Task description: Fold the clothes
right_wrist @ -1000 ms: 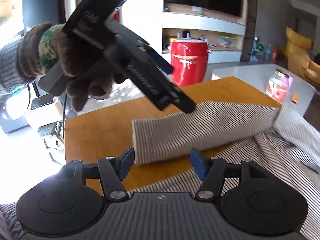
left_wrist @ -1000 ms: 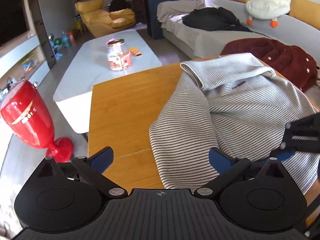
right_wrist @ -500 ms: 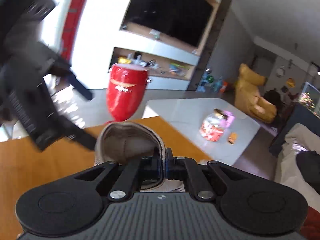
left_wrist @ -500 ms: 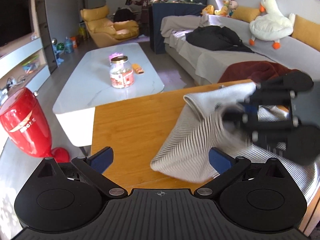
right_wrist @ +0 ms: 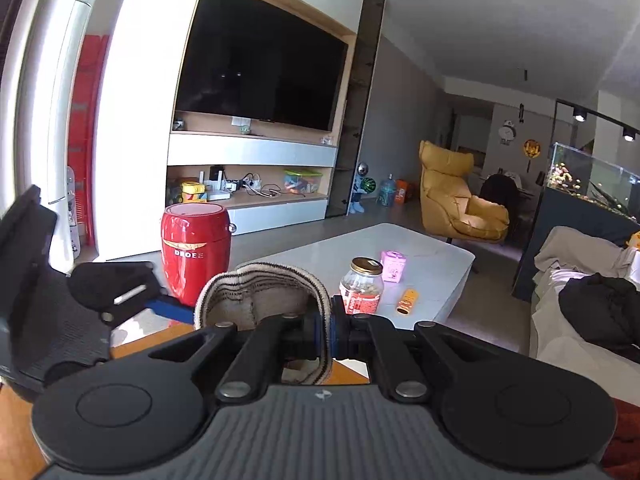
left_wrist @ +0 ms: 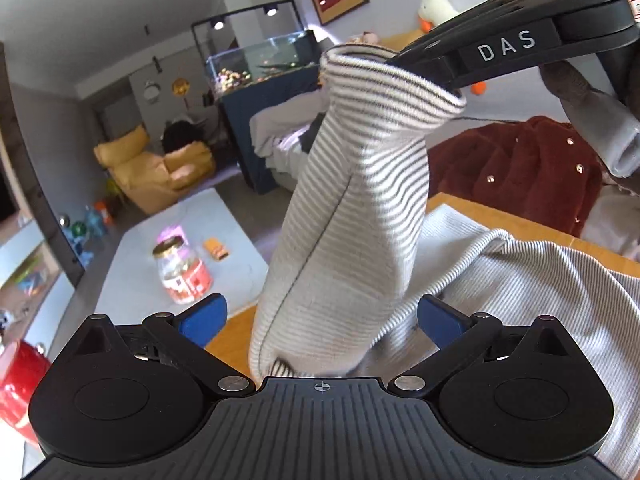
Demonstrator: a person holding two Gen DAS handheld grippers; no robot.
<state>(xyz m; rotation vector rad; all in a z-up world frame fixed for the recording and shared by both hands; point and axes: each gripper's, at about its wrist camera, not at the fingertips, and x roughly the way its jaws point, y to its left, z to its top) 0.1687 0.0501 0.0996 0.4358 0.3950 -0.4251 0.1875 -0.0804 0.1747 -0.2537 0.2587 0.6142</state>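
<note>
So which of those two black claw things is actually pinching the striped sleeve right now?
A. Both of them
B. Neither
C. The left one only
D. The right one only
D: the right gripper is shut on the cuff of the striped sleeve and holds it up off the wooden table, while the left gripper is open, its blue pads standing apart on either side of the cloth.

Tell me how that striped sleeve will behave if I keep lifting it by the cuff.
Likely floppy: the striped sleeve hangs limp from the right gripper, bending where it meets the table. Probably light, since one cuff pinch holds it up. Expect the garment's body to drag along.
</note>
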